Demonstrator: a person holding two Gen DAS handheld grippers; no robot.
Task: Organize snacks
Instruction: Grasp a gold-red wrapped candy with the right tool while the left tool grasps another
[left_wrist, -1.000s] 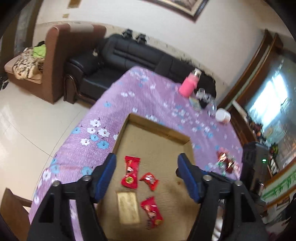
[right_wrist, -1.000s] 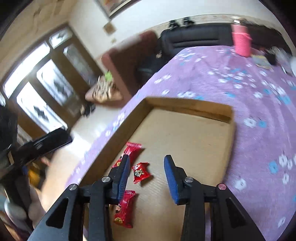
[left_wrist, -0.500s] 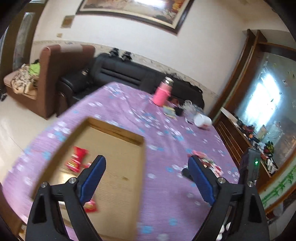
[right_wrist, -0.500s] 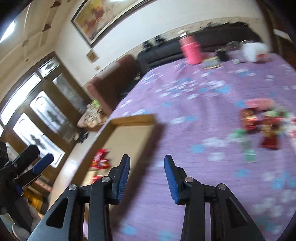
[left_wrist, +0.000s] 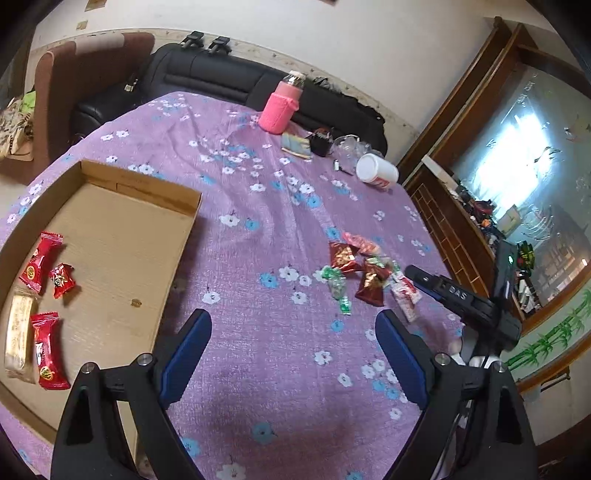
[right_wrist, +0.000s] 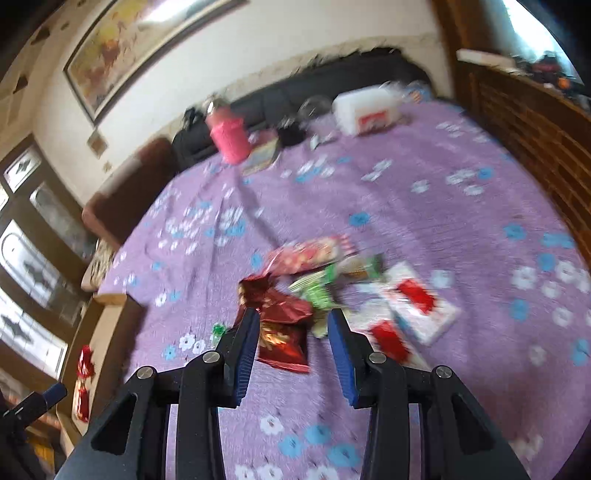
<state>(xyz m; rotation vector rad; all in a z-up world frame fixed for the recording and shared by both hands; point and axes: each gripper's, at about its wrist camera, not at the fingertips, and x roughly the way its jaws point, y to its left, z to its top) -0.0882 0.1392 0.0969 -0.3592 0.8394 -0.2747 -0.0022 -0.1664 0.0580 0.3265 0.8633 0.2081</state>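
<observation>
Snacks in a loose pile lie just past the right tongs, part-open and empty, a dark red packet showing between the jaws. Only the left view shows the cardboard tray with four packets inside. The left tongs, wide open and empty after just spreading, hang over bare purple counter between tray and pile.

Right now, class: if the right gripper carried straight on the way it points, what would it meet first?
Most likely the dark red foil snack packet at the near edge of the loose snack pile, lying between the right gripper's open jaws. Motion blur leaves depth uncertain.
</observation>
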